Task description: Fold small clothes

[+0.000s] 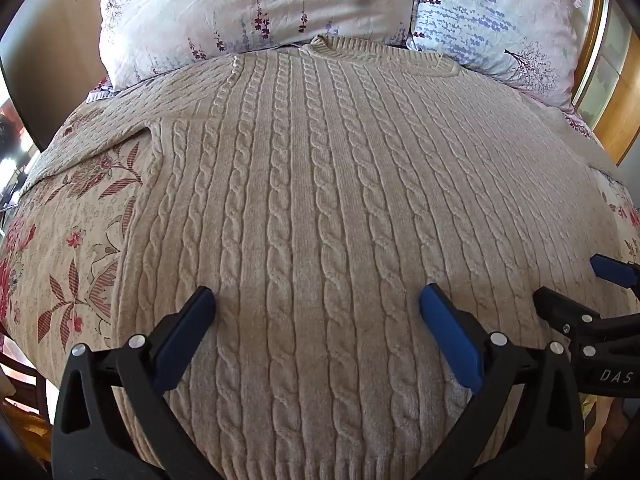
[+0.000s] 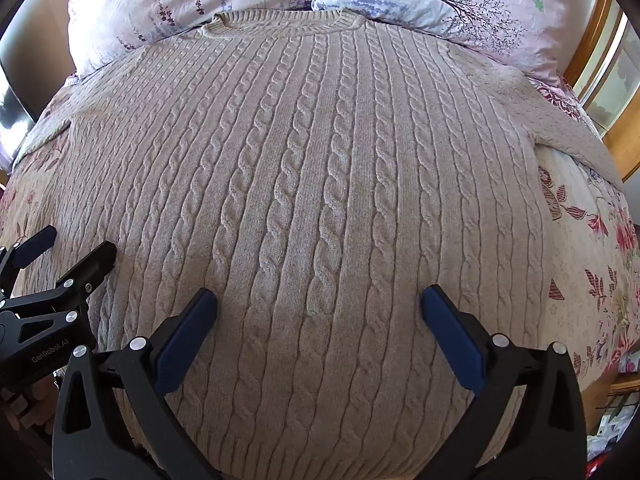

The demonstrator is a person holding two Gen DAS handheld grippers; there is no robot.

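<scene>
Progress: nothing folded yet, by my reading. One cream cable-knit sweater (image 1: 320, 200) lies flat and face-up on the bed (image 1: 72, 240), neckline (image 2: 280, 26) toward the pillows, hem toward the cameras. Body spread smooth, no crease or fold line visible. Both sleeves appear extended sideways: left sleeve (image 1: 92, 136) out over the floral bedspread, right sleeve (image 2: 568, 132) likewise. All folding steps remain: sleeves in, sides in, hem up, as far as I can judge.

Left tool (image 1: 318, 308): jaws wide apart, nothing between them, over the lower body of the sweater. Whether the fingertips touch the knit I cannot tell.

Right tool (image 2: 320, 308): jaws also wide apart, holding nothing, over the lower body just beside the left one. Each shows at the edge of the other's view.

Count:
- sweaters: one; no other garment in sight
- sleeves visible: two
- pillows: two, a pale floral pillow (image 1: 248, 12) and a lavender-print pillow (image 1: 492, 28), side by side at the head of the bed, the neckline touching or just short of them
- tools: two, both unclamped
- wooden bed frame (image 2: 588, 56): a strip at the right edge
</scene>
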